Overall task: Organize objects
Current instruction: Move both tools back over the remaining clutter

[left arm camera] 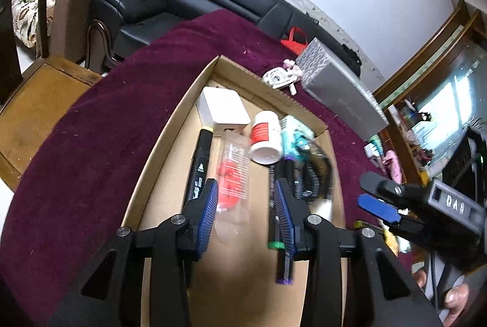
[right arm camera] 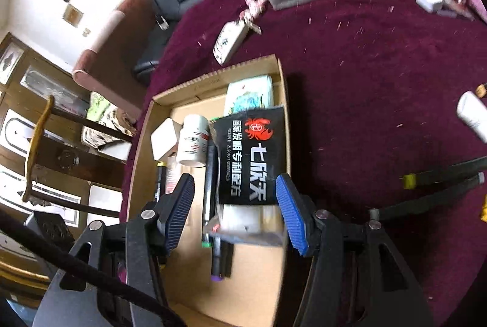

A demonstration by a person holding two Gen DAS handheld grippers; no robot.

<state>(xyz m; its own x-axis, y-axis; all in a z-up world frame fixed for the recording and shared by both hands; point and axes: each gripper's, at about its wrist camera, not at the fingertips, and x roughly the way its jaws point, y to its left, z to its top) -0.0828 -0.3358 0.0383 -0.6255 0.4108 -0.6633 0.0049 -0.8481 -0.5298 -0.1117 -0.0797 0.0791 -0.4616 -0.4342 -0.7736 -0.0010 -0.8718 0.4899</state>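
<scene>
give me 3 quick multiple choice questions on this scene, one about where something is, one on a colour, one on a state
1. Where does the white pill bottle lie?
A. in the cardboard box
B. on the sofa
C. on the wooden chair

2. What colour is the cloth under the box?
A. green
B. dark purple-red
C. white

3. What is between the left claw pads?
A. a clear packet with something red inside, not pressed
B. the pill bottle, squeezed
C. a grey box

Answers: 1 A, it lies on the box floor beside a white block. 2 B, maroon fabric surrounds the box. 3 A, the pads stand apart from the packet.
</scene>
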